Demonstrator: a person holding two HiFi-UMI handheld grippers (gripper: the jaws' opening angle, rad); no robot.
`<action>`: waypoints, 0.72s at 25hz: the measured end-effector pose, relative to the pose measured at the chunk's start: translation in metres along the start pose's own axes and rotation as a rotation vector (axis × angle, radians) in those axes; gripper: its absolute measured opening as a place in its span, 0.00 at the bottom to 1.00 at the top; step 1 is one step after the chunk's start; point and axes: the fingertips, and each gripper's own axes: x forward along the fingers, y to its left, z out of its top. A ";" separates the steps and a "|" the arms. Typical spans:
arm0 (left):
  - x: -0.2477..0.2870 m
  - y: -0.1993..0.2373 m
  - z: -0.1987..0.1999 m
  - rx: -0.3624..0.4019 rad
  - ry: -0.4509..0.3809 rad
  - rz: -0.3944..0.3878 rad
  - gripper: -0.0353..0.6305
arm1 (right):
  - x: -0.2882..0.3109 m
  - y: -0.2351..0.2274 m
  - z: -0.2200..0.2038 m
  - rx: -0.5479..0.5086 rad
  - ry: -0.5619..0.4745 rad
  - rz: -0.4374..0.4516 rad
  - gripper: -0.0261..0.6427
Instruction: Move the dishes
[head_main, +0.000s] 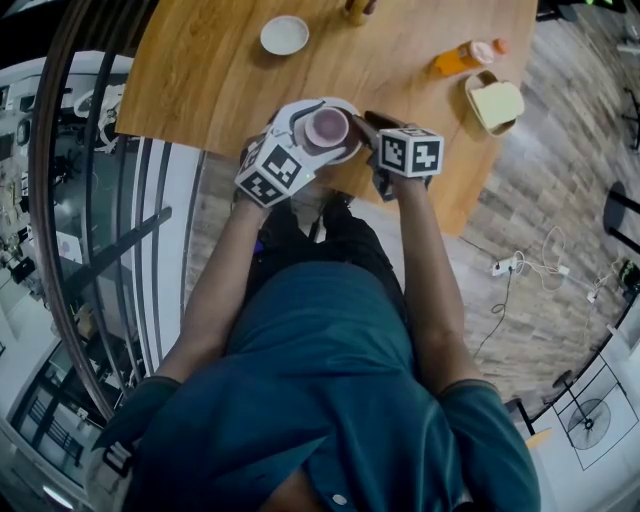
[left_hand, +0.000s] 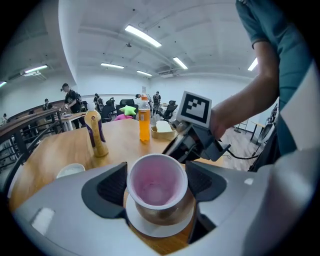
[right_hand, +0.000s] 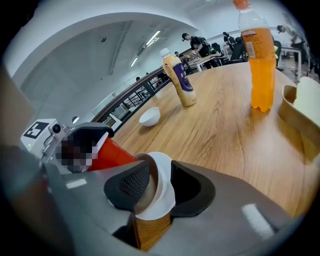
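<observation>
The cup (left_hand: 157, 180), pink inside and brownish outside, is seen at the lower middle of the left gripper view, standing on a white saucer (left_hand: 156, 229). It is clasped near its rim by the left gripper (left_hand: 158, 184), whose two dark pads are set against its opposite sides. In the right gripper view the saucer's white edge is found in the narrow gap of the right gripper (right_hand: 159, 187); the pads appear to be pressed onto it, so that gripper is taken to be clamped on the saucer. In the head view the pair is placed at the middle of the frame, by the near edge of the wooden table (head_main: 220, 70). A small white bowl (head_main: 285, 35) lies toward the top, well apart, and an orange bottle (head_main: 462, 57) at the upper right. The step in hand is judged to be the securing of cup and saucer for carrying — whether the saucer is clear of the wood cannot be told. A level, joint lift is called for next, the two hands matched so that the cup is not tipped or dragged off the saucer.
</observation>
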 end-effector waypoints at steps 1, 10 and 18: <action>-0.005 0.003 0.005 0.001 -0.008 0.007 0.59 | 0.001 0.000 -0.001 0.003 0.004 0.000 0.21; -0.039 0.029 0.024 -0.008 -0.051 0.080 0.59 | 0.015 -0.007 -0.022 0.031 0.089 -0.050 0.20; -0.060 0.052 0.011 -0.024 -0.034 0.132 0.59 | 0.011 -0.010 -0.025 0.098 0.103 -0.081 0.08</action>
